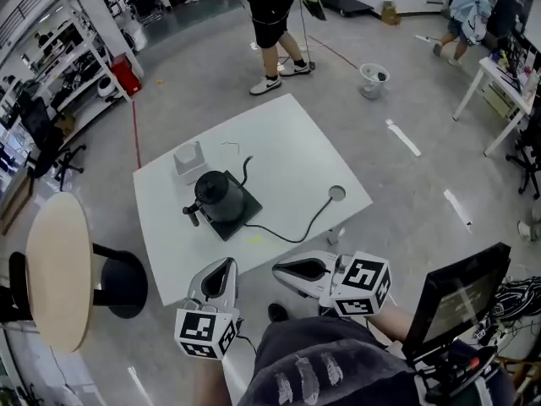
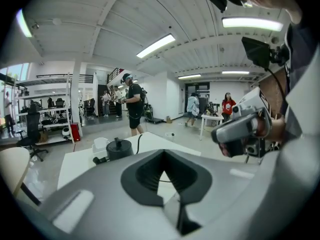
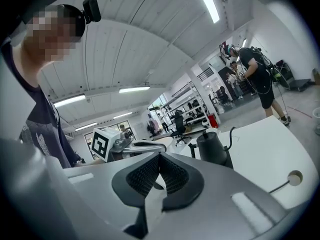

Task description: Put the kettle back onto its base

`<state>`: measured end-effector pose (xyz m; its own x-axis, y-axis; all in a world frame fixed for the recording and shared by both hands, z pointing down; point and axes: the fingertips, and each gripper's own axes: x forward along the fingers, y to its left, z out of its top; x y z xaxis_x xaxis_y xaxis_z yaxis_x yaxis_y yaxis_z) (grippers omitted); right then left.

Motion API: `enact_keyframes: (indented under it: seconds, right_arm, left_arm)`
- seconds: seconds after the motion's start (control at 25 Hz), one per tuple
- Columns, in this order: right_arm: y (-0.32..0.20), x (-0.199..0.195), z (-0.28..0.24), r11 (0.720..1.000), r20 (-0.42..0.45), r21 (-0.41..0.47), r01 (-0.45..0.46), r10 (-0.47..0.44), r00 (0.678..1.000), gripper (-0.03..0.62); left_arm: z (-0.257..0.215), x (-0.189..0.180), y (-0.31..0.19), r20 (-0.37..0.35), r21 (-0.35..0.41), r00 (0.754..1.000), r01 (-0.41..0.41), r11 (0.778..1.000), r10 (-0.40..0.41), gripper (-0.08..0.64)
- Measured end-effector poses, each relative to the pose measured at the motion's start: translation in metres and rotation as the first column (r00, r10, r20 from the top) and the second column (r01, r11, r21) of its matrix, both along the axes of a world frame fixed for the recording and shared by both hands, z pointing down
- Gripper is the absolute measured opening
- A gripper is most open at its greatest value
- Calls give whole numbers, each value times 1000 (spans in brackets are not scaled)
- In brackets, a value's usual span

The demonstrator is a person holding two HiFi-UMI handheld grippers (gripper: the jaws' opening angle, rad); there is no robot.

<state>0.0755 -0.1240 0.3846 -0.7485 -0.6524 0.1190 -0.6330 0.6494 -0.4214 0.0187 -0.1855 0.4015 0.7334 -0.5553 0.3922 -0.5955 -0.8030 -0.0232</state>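
Observation:
The black gooseneck kettle (image 1: 218, 194) stands on its black square base (image 1: 243, 221) on the white table (image 1: 296, 142). Its handle points left and its thin spout points to the far side. A black cord (image 1: 297, 232) runs from the base to a round hole (image 1: 337, 194) in the tabletop. My left gripper (image 1: 226, 264) and right gripper (image 1: 278, 269) hang off the table's near edge, apart from the kettle, both shut with nothing between the jaws. The left gripper view shows the kettle (image 2: 119, 148) beyond the shut left gripper (image 2: 161, 178). In the right gripper view the kettle (image 3: 212, 148) is ahead of the shut right gripper (image 3: 159, 173).
A white container (image 1: 189, 161) sits on the table just behind the kettle. At the left stand a round wooden table (image 1: 55, 269) and a black stool (image 1: 118, 282). A person (image 1: 270, 15) stands beyond the table. A dark screen (image 1: 461, 299) is at my right.

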Motion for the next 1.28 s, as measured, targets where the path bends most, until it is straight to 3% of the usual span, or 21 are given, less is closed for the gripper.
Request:
enact_keyframes:
  seconds: [0.16, 0.24, 0.56, 0.76, 0.96, 1.28]
  right_arm:
    - [25, 16, 2, 999, 11, 16, 30, -30, 999, 2]
    - [34, 21, 6, 999, 31, 21, 46, -47, 998, 2]
    - [73, 22, 13, 987, 107, 0, 158, -157, 982, 2]
    - [86, 12, 13, 970, 122, 1, 243, -241, 963, 2]
    - [91, 4, 4, 957, 118, 16, 290, -290, 950, 2]
    - [105, -24, 7, 954, 107, 7, 299, -298, 949, 2]
  left_arm:
    - [-3, 23, 30, -8, -7, 1000, -8, 1000, 8, 0]
    - [1, 27, 41, 29, 19, 1000, 8, 1000, -9, 0]
    - [6, 15, 97, 96, 8, 985, 141, 990, -141, 0]
    - [-3, 9, 120, 20, -42, 979, 204, 978, -203, 0]
    - [-14, -3, 133, 5, -23, 966, 259, 966, -259, 0]
    - [-17, -31, 154, -11, 19, 963, 271, 962, -271, 0]
